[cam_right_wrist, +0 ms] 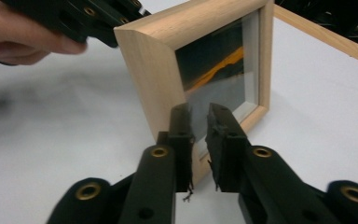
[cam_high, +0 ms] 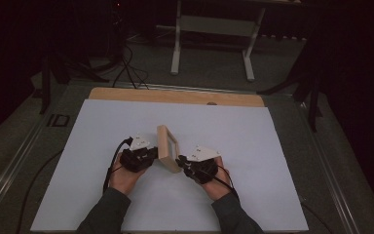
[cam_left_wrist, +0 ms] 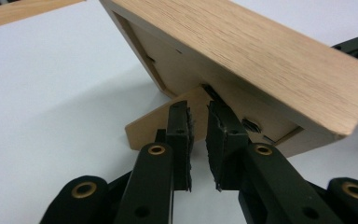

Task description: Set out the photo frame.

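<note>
The left gripper (cam_high: pixel 152 152) had its jaws slightly parted, empty, at the back stand (cam_left_wrist: pixel 168 122) of the wooden photo frame (cam_high: pixel 167 147) upright mid-sheet; the right gripper (cam_high: pixel 181 161), likewise slightly parted, held nothing at the frame's front corner; a nudge could have toppled it.

A picture frame (cam_high: pixel 167 147) stands on edge near the middle of a sheet (cam_high: pixel 253 146) that covers most of the table (cam_high: pixel 175 96), whose far strip lies bare behind it. The left gripper (cam_high: pixel 151 155) sits just left of the frame, at its back, where a prop leg (cam_left_wrist: pixel 168 119) reaches down to the sheet (the jaws stand a little apart right before that leg). The right gripper (cam_high: pixel 181 161) sits just right of the frame, at its near corner, facing the glass (cam_right_wrist: pixel 216 74). Beyond the table a stand (cam_high: pixel 214 29) rests on the floor.
</note>
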Demonstrator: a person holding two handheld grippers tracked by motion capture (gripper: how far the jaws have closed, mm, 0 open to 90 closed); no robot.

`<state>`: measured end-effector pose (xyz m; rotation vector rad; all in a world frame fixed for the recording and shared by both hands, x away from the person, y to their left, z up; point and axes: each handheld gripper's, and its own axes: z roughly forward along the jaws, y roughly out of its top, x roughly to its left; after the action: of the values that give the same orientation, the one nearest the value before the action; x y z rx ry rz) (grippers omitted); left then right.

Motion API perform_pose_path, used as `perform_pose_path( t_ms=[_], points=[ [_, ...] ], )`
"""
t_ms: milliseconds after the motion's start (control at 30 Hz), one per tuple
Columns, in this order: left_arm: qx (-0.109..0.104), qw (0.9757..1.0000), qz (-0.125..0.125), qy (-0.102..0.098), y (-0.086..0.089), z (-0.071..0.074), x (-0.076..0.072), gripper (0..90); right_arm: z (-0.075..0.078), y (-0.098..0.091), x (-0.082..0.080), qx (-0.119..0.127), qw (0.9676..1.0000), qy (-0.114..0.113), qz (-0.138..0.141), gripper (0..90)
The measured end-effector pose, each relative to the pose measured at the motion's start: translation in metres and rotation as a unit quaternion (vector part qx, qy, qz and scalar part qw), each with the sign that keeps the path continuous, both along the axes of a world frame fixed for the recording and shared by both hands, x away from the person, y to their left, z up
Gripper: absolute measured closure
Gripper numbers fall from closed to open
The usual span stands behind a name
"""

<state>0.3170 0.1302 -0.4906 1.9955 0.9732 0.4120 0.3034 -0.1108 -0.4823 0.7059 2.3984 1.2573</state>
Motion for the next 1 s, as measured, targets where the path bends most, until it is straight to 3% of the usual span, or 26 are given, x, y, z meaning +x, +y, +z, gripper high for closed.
perform_pose_path(
  t_ms=[633,1000],
  points=[
    [-0.019,0.9996,0.016,-0.01,0.019,0.019,-0.011,62.0,0.0,-0.017,-0.003,-0.002,0.9999,0.008,-0.008,65.8],
    [-0.035,0.9993,0.01,-0.005,0.02,0.033,-0.019,54.9,-0.001,-0.02,-0.002,-0.003,0.9999,0.008,-0.014,61.8]
  ],
)
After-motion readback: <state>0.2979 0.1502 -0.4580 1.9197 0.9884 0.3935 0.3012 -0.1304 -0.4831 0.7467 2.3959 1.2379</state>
